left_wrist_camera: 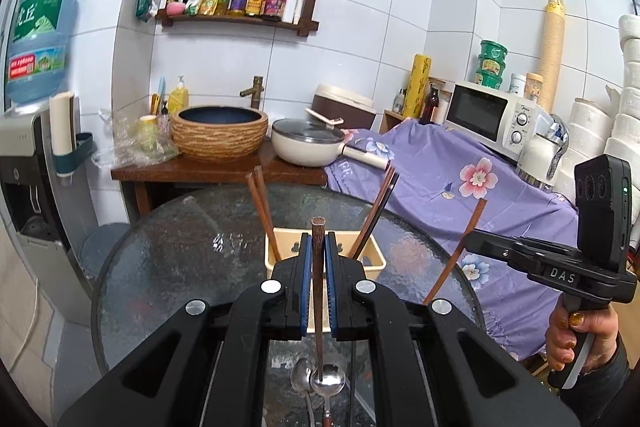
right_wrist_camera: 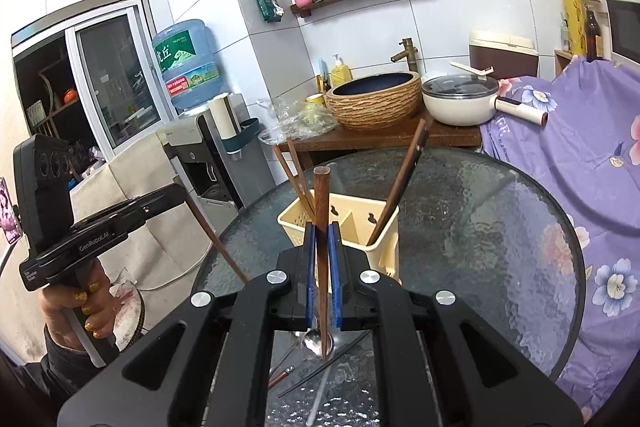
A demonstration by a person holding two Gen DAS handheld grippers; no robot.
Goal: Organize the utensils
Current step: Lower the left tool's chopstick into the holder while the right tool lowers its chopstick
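My left gripper (left_wrist_camera: pixel 319 239) is shut on a dark wooden chopstick (left_wrist_camera: pixel 319 287), which stands almost upright between the blue pads. Its tip hangs above two metal spoons (left_wrist_camera: pixel 328 383) lying on the glass table (left_wrist_camera: pixel 168 267). My right gripper (right_wrist_camera: pixel 322 227) is likewise shut on a wooden chopstick (right_wrist_camera: pixel 322 195), its tip over a spoon (right_wrist_camera: pixel 318 343). Just beyond both grippers stands a cream utensil holder (left_wrist_camera: pixel 374 261) (right_wrist_camera: pixel 384 251). Chopsticks (left_wrist_camera: pixel 262 211) (right_wrist_camera: pixel 404 183) lean out of its left and right compartments. Each view shows the other gripper (left_wrist_camera: pixel 470 241) (right_wrist_camera: pixel 182 193) off to the side with its stick.
More utensils (right_wrist_camera: pixel 282 375) lie on the round glass table's near edge. Behind it are a wooden counter (left_wrist_camera: pixel 216 173) with a woven basin, a white pan (left_wrist_camera: pixel 308 145) and a microwave (left_wrist_camera: pixel 488 115) on a purple floral cloth. A water dispenser (right_wrist_camera: pixel 188 67) stands at the left.
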